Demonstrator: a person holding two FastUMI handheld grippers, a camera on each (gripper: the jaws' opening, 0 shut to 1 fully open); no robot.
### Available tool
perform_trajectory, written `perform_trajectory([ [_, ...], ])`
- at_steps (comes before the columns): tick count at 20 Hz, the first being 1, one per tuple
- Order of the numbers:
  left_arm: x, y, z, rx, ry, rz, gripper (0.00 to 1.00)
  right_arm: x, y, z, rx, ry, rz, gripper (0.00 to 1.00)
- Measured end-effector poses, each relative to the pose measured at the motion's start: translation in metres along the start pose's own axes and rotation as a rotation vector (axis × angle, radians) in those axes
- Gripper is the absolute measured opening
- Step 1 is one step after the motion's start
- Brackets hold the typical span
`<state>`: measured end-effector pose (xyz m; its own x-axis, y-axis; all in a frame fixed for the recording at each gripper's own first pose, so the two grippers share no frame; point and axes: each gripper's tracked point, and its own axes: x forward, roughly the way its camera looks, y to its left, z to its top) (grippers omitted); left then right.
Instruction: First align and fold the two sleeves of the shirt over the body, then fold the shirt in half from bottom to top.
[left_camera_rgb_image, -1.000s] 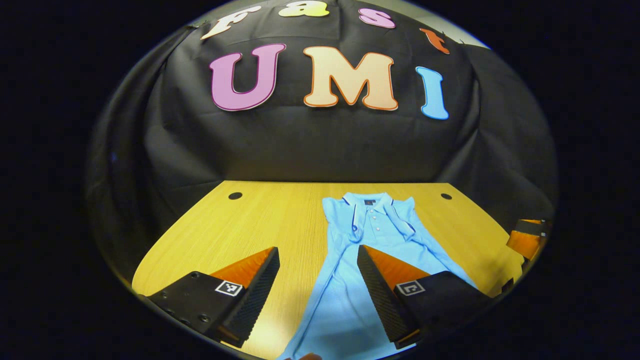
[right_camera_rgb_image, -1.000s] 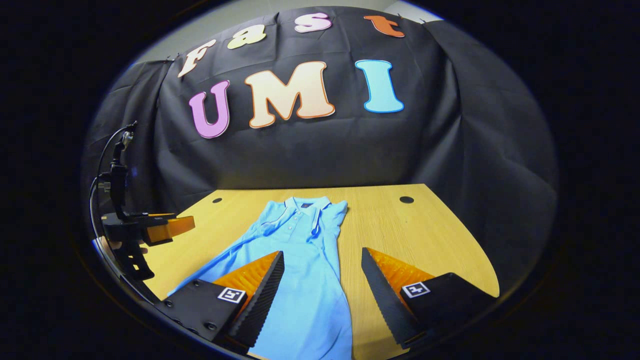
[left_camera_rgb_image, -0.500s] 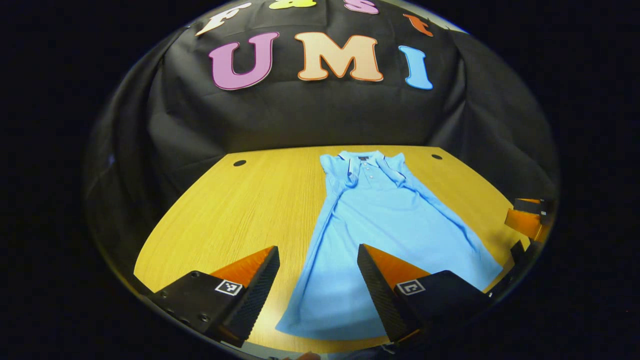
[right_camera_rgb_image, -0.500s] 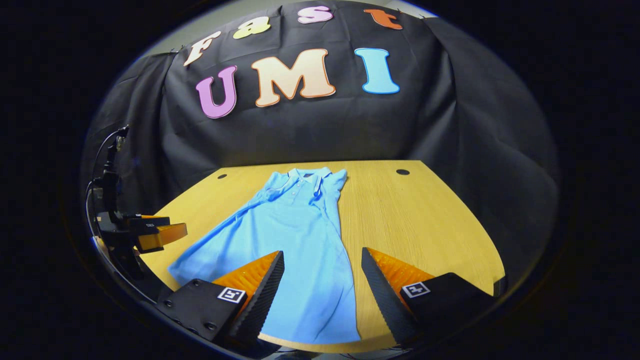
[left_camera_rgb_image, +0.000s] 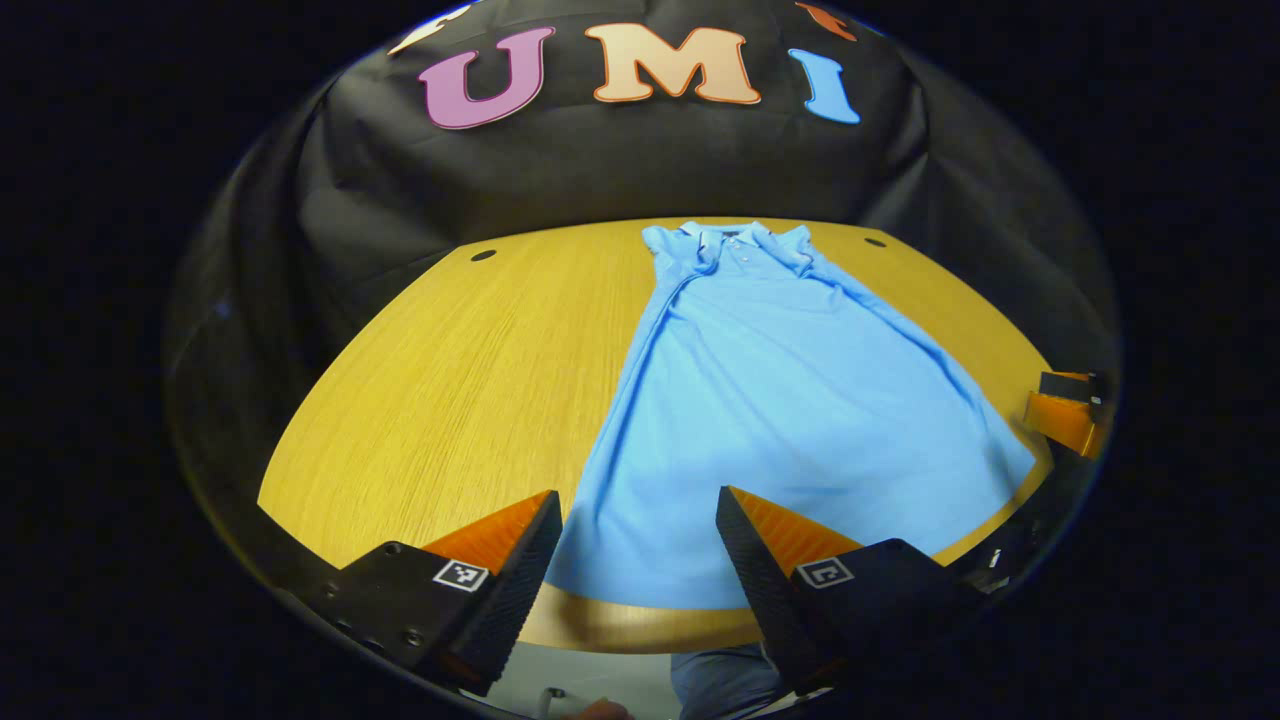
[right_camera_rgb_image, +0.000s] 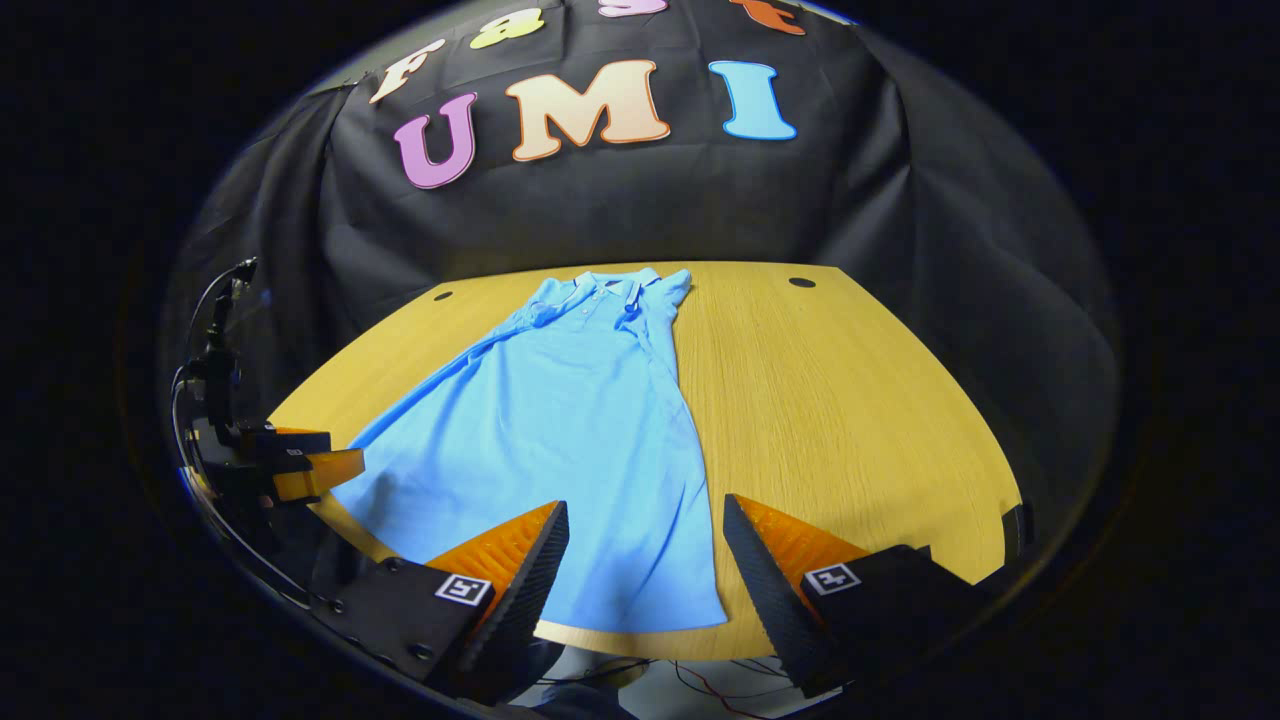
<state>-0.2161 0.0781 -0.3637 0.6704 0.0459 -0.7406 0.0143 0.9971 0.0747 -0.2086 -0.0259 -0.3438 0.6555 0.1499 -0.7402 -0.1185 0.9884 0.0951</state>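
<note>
My left gripper (left_camera_rgb_image: 632, 500) hangs over the near hem of the blue shirt (left_camera_rgb_image: 780, 400), its fingers (left_camera_rgb_image: 520, 560) apart and holding nothing. My right gripper (right_camera_rgb_image: 640, 510) hovers above the hem's other corner, fingers (right_camera_rgb_image: 770, 580) likewise spread and empty. The shirt lies flat on the wooden counter (left_camera_rgb_image: 450, 380), collar toward the far wall, both sleeves folded in over the chest (the body tapers narrow up there). In the right gripper view my left gripper sits off at the counter's edge.
</note>
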Motion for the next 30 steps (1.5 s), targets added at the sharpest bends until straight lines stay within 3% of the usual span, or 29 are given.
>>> perform_trajectory([
  [8,0.007,-0.002,-0.015,0.028,-0.001,0.006,0.96,0.005,-0.008,-0.042,-0.014,0.09,-0.035,0.98],
  [11,0.007,-0.008,-0.015,0.066,-0.014,-0.015,0.92,0.003,-0.006,-0.064,-0.007,0.155,-0.046,0.98],
  [12,0.007,-0.01,-0.014,0.064,-0.024,-0.023,0.9,0.004,-0.006,-0.057,-0.022,0.128,-0.052,0.98],
  [14,0.008,-0.019,-0.015,0.03,-0.04,-0.049,0.85,0.006,-0.002,-0.06,-0.031,0.136,-0.055,0.93],
  [15,0.009,-0.024,-0.016,0.006,-0.042,-0.062,0.7,0.007,-0.001,-0.062,-0.028,0.145,-0.054,0.94],
  [16,0.008,-0.026,-0.017,-0.001,-0.043,-0.067,0.64,0.004,0.001,-0.061,-0.033,0.139,-0.055,0.98],
  [17,0.008,-0.03,-0.018,0.005,-0.041,-0.074,0.57,0.006,0.005,-0.063,-0.033,0.148,-0.044,0.89],
  [18,0.007,-0.036,-0.018,0.01,-0.038,-0.091,0.56,0.006,0.008,-0.061,-0.034,0.146,-0.03,0.87],
  [20,0.007,-0.044,-0.018,0.026,-0.039,-0.108,0.42,0.008,0.017,-0.063,-0.043,0.153,-0.01,0.68],
  [23,0.006,-0.052,-0.017,0.041,-0.064,-0.101,0.1,0.009,0.03,-0.063,-0.033,0.16,0.026,0.33],
  [25,0.006,-0.057,-0.016,-0.003,-0.062,-0.11,0.01,0.011,0.032,-0.062,-0.02,0.157,0.031,0.13],
  [26,0.005,-0.062,-0.017,-0.023,-0.042,-0.135,0.0,0.011,0.034,-0.062,-0.002,0.163,0.033,0.13],
  [27,0.005,-0.063,-0.018,-0.039,-0.021,-0.147,0.0,0.011,0.034,-0.062,0.01,0.169,0.04,0.04],
  [30,0.005,-0.061,-0.016,-0.068,0.021,-0.161,0.0,0.011,0.035,-0.061,0.041,0.188,0.053,0.04],
])
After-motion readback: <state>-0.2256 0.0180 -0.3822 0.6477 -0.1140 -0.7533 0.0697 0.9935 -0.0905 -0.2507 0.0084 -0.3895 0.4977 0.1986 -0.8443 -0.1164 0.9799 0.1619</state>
